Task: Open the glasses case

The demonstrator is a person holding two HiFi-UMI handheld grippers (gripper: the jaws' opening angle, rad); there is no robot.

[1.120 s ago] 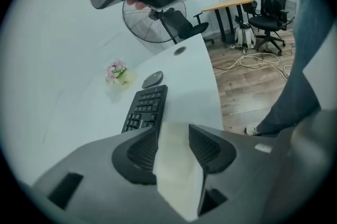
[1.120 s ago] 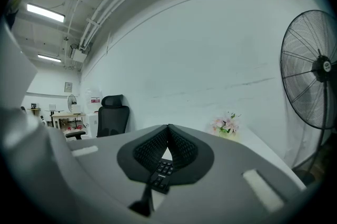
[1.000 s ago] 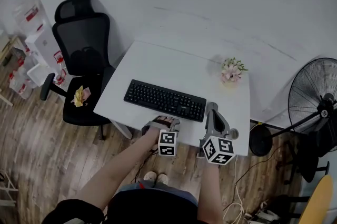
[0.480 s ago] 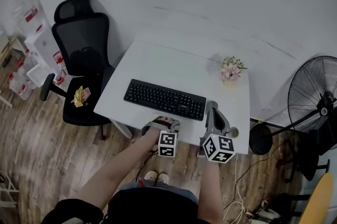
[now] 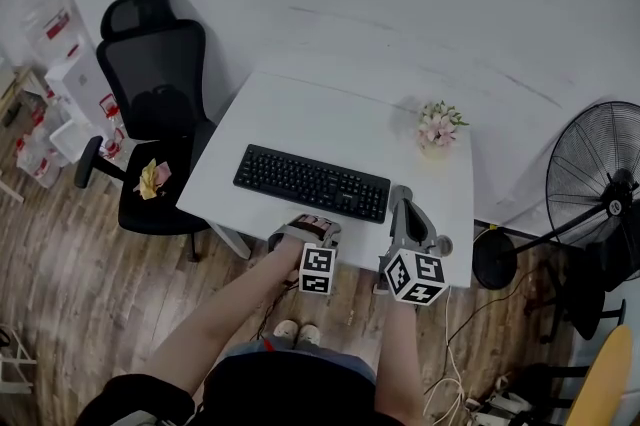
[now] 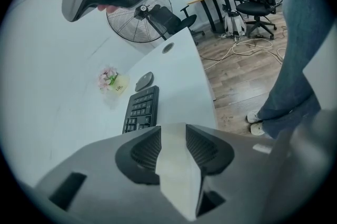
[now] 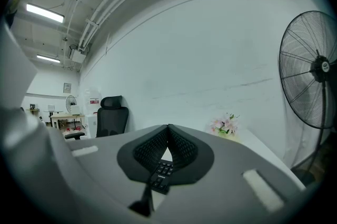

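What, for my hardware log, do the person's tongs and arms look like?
Both tongs are grey moulded shells: the left tongs and right tongs have black, ribbed, rounded pads. Each carries a white cube printed with black square markers. The forearms are unsleeved; the top is dark.

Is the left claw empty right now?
No, the left claw has its jaws closed on a pale object that fills the gap between them.

The white desk (image 5: 300, 119) carries a black keyboard (image 5: 311, 183) along its near edge. A small pot of pink flowers (image 5: 435, 127) stands near the far right corner. A grey oval item (image 6: 143, 81) lies just beside the keyboard's right end.
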